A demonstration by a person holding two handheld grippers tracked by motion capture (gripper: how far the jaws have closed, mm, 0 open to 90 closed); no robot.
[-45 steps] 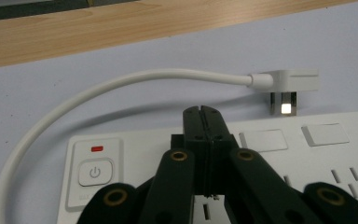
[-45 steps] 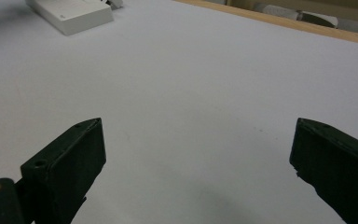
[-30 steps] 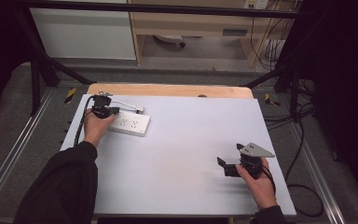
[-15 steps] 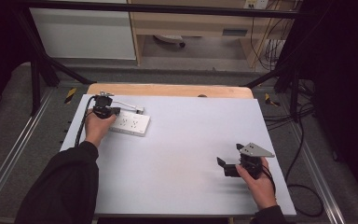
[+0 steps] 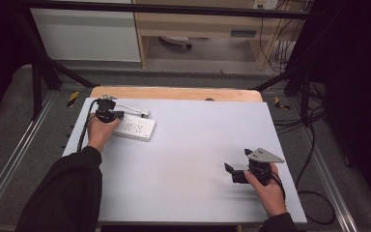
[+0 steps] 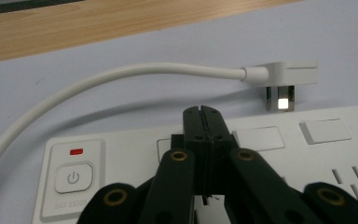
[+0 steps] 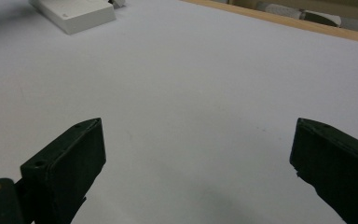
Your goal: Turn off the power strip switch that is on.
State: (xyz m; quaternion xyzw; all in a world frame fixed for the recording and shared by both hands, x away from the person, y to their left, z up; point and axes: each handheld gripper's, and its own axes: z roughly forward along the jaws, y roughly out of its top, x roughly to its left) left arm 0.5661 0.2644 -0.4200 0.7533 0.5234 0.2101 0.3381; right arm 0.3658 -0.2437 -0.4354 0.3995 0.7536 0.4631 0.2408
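White desk (image 5: 188, 159) top with a wood strip along the far edge, dark curtains both sides, grey floor and cabinets behind.

White power strip (image 5: 134, 127) lies flat at the far-left part of the desk, long side roughly across. Left gripper view: power button (image 6: 73, 177) with a red indicator (image 6: 76, 151) above it at one end, socket faces along the rest. Its white cord (image 6: 121, 77) loops round on the desk just beyond the strip and ends in the plug (image 6: 284, 79), which lies on its side, prongs toward the strip, just beside its far edge. Cannot tell if the prongs touch the strip.

Left hand-held gripper (image 6: 202, 114): jaws fully closed, tips pressed together, nothing between them. Tips sit over the strip's top face near its far edge, between the button end and the sockets. Contact with the strip can't be confirmed. High view: left hand (image 5: 99, 133) at the strip's left end.

Right hand-held gripper (image 5: 236, 164): jaws wide apart, empty, bare desk between them. Sits at the near-right of the desk, well apart from the strip, pointing toward it.
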